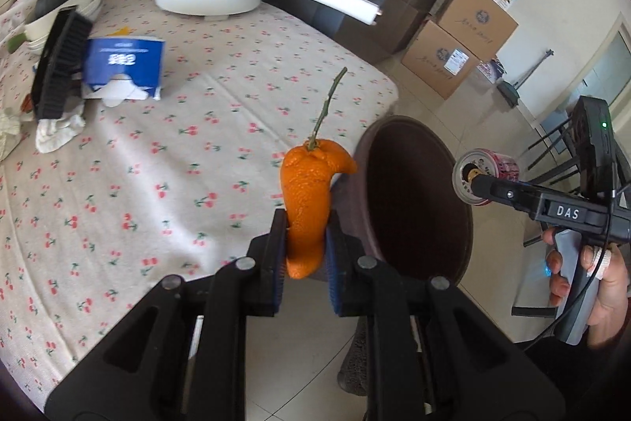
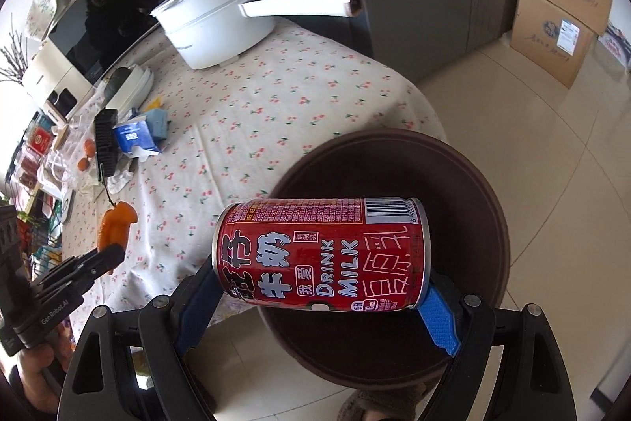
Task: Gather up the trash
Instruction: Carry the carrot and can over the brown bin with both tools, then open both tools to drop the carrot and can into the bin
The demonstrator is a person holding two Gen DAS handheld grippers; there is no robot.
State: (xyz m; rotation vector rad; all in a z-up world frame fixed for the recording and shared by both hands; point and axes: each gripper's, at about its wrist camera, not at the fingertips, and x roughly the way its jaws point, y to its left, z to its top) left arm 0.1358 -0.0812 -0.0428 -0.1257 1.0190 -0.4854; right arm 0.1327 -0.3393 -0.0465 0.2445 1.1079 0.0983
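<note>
Your right gripper [image 2: 319, 287] pinches a red can [image 2: 319, 255] over the brown bin [image 2: 489, 192], your left gripper [image 1: 305, 255] squeezes orange peel [image 1: 305, 200] seemingly short of the rim, so it could drop onto the bench [image 1: 157, 164].

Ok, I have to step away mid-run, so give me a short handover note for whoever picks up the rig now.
Left claw: shut on the orange peel, held beside the table edge, near the bin.
Right claw: shut on the red milk can, held sideways over the brown bin.
Done: both pieces picked up.
Left: drop both in the bin; crumpled tissue remains on the table.
</note>
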